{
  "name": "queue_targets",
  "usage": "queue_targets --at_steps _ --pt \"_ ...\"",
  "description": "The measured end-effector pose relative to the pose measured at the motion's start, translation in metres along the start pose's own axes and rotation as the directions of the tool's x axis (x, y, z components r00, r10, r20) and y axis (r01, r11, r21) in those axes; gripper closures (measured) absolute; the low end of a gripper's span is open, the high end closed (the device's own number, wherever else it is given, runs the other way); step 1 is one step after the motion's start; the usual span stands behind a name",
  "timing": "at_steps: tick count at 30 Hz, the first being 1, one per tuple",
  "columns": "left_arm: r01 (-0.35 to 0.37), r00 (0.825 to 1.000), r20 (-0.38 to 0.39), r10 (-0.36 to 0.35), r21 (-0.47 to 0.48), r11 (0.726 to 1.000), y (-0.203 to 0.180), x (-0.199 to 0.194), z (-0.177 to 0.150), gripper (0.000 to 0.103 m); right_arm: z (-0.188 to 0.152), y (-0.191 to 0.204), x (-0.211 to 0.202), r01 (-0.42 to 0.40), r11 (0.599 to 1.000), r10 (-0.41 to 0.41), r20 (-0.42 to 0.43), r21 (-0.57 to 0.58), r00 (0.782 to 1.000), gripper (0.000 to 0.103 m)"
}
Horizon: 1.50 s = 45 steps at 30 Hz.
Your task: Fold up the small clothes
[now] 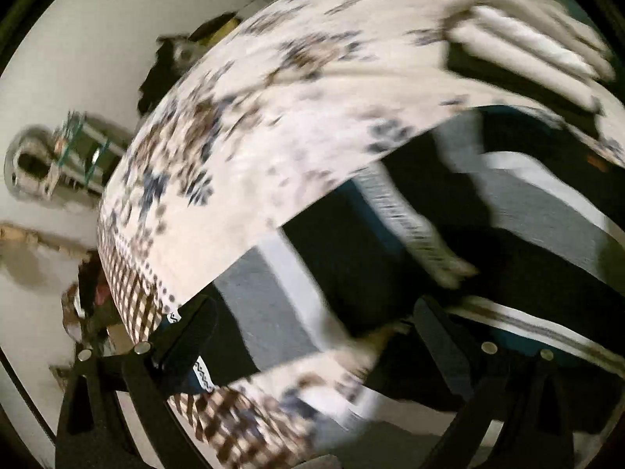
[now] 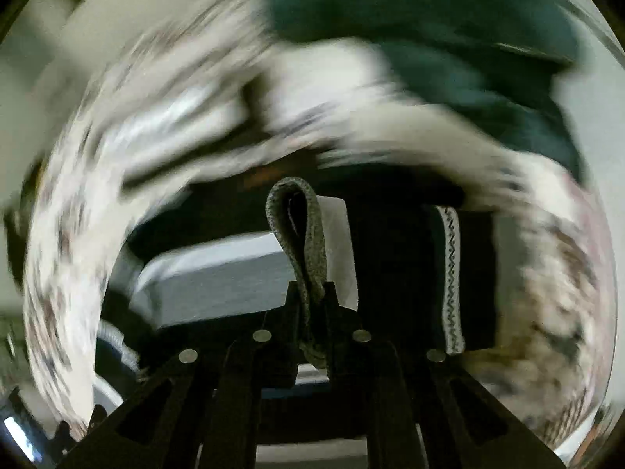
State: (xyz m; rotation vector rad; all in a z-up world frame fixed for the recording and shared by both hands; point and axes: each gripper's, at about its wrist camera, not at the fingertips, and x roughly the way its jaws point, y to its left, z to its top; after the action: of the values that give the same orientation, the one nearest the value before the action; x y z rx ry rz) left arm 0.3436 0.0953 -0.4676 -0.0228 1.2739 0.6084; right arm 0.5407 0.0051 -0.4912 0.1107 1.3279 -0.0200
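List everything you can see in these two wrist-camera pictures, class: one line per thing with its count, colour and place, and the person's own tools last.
Bedspread: one, white with blue and brown flower print and a checked border, covering the bed under everything.
Garment: one, black with grey and white bands, spread on the bedspread, partly blurred.
Folded clothes: a small pile, white, count unclear, at the far edge of the bed.
Teal cloth: one, dark teal, blurred, beyond the garment in the right wrist view.
Grey loop: one, speckled grey fabric fold, pinched in the right tool.
Left gripper: one, black, fingers spread apart over the garment.
Right gripper: one, black, closed on the grey loop.
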Motion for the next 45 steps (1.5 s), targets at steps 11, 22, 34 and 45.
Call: queue_targets --at_steps 11,22,34,45 --pt "0.075 0.995 -0.055 -0.088 -0.208 0.975 0.083 0.085 -0.009 0.0 -0.026 0.14 0.123 -0.094 0.989 0.071 -0.184 -0.118 0.98 0.074" --pt "0.11 0.923 -0.203 -0.327 -0.676 0.728 0.194 0.099 -0.131 0.0 -0.099 -0.033 0.075 -0.078 0.997 0.073 -0.185 -0.022 0.98 0.027" --pt "0.034 0.947 -0.045 -0.318 -0.971 0.236 0.22 0.139 -0.169 0.069 -0.108 -0.115 0.127 -0.11 0.994 0.104 -0.209 -0.017 0.972 0.027" --pt "0.105 0.98 0.194 0.048 -0.703 0.703 0.152 -0.027 -0.06 0.099 -0.065 -0.205 0.117 -0.154 0.988 0.15 -0.161 -0.011 0.976 0.027"
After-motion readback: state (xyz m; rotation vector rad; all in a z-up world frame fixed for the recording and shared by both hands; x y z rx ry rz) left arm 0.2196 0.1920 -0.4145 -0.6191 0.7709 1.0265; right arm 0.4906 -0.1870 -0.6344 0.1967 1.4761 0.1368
